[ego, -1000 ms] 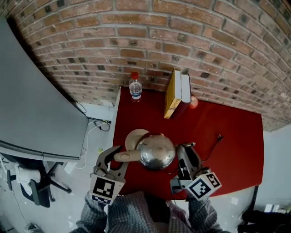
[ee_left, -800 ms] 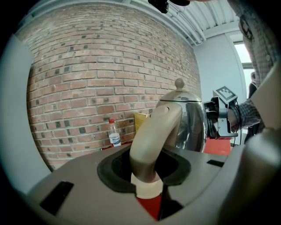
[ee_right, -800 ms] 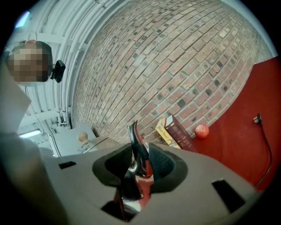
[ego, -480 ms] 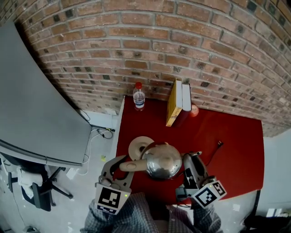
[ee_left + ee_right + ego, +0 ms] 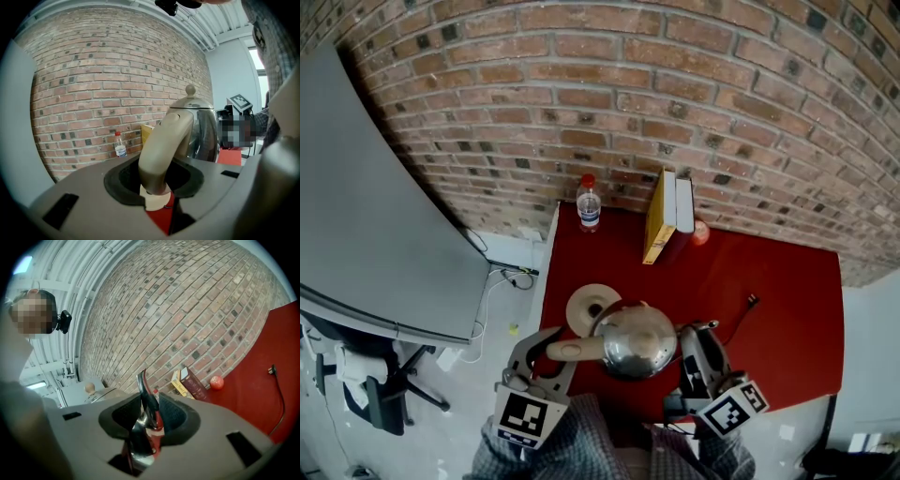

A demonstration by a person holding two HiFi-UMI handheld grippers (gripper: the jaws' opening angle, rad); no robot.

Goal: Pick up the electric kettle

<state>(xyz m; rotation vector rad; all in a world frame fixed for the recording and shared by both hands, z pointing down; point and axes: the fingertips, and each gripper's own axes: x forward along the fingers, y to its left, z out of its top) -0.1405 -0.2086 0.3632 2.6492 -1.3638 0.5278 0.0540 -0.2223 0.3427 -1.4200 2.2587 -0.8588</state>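
Observation:
The steel electric kettle (image 5: 634, 339) hangs above the red table (image 5: 769, 309), clear of its round beige base (image 5: 587, 304). My left gripper (image 5: 546, 350) is shut on the kettle's beige handle (image 5: 574, 349). In the left gripper view the handle (image 5: 161, 147) runs down between the jaws, with the shiny body (image 5: 205, 129) and lid knob (image 5: 190, 89) behind it. My right gripper (image 5: 695, 339) is shut on the spout at the kettle's right side. In the right gripper view the dark steel spout (image 5: 147, 411) stands clamped between the pads.
A water bottle (image 5: 589, 203) stands at the table's back left by the brick wall. Two upright books (image 5: 668, 214) and a small red ball (image 5: 701, 233) sit at the back middle. A black cable (image 5: 741, 314) lies right of the kettle. A grey desk (image 5: 366, 234) stands at the left.
Both grippers and the kettle have risen together and drifted toward me. More of the round base now shows behind the kettle.

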